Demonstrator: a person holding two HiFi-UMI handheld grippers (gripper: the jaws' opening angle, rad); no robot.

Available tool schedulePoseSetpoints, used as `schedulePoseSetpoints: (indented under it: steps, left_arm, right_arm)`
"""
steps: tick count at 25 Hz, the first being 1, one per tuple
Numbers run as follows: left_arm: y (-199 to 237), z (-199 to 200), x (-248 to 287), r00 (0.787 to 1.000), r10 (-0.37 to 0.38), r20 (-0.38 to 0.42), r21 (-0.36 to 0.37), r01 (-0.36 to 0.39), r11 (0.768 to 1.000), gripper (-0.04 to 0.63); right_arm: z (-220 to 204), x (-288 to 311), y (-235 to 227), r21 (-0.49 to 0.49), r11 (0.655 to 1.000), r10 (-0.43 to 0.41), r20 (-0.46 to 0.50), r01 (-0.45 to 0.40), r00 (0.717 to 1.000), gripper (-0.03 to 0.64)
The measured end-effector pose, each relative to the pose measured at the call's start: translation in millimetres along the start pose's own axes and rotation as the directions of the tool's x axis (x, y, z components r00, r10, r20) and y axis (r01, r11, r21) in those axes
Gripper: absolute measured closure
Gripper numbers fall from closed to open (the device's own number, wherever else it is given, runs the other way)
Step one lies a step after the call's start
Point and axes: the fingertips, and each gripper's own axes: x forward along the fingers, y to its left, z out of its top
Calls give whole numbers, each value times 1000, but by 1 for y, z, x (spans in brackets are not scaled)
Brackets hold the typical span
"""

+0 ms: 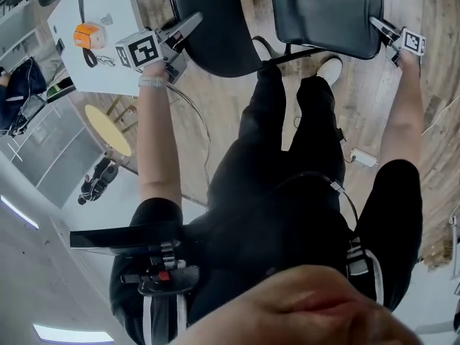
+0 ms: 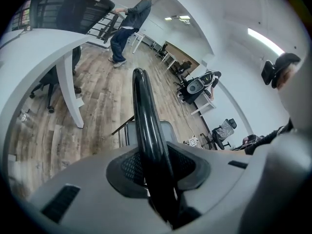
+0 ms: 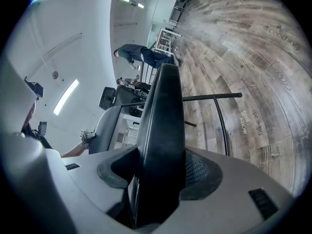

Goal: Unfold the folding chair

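The black folding chair stands before the person in the head view, its rounded backrest (image 1: 215,27) on the left and its seat pad (image 1: 327,9) on the right, with a black frame tube (image 1: 295,52) below them. My left gripper (image 1: 188,29) is shut on the backrest's rim. In the left gripper view that glossy rim (image 2: 144,116) runs up from between the jaws of the left gripper (image 2: 156,174). My right gripper (image 1: 379,27) holds the seat's right edge. In the right gripper view the thick seat edge (image 3: 163,111) fills the gap of the right gripper (image 3: 161,179).
A white table (image 1: 86,67) with an orange object (image 1: 90,34) stands to the left, its leg (image 2: 68,87) close to the chair. A white adapter (image 1: 363,157) and cable lie on the wood floor. A person (image 2: 126,23) stands further back. The wearer's shoe (image 1: 330,69) is by the frame.
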Motion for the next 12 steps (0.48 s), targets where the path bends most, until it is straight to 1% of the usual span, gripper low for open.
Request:
schedulePoseSetpoints:
  steps: [1,4,5,6,9,12]
  left_arm:
    - [-2,-2,5,1000,4,-4,1,-4,1000,495]
    - [-4,-3,15,1000,13,-16,2,-13,1000,495]
    - [-4,-3,16,1000,9,-14,0,-9,1000,494]
    - [-5,-2,18,1000,-1,-11,-2,0,1000,495]
    - [-16,-1,24,1000,-30,-11,6,30,1000,492]
    - [-35,-1,36,998,-61,-19,29,61,998,485]
  right_arm:
    - [0,-4,-6,9,1000,2,2,-2,1000,383]
    - [5,-18,-35,-85,993,-78,-10,77,997,379]
    - [6,-20,-41,-104,990,-96,-12,94,995,376]
    - [7,-21,-43,-107,989,-102,-10,101,995,376]
    - [8,-21,-40,-51,996,-68,13,68,998,372]
    - [14,-33,-49,-103,983,-150,29,153,988,360]
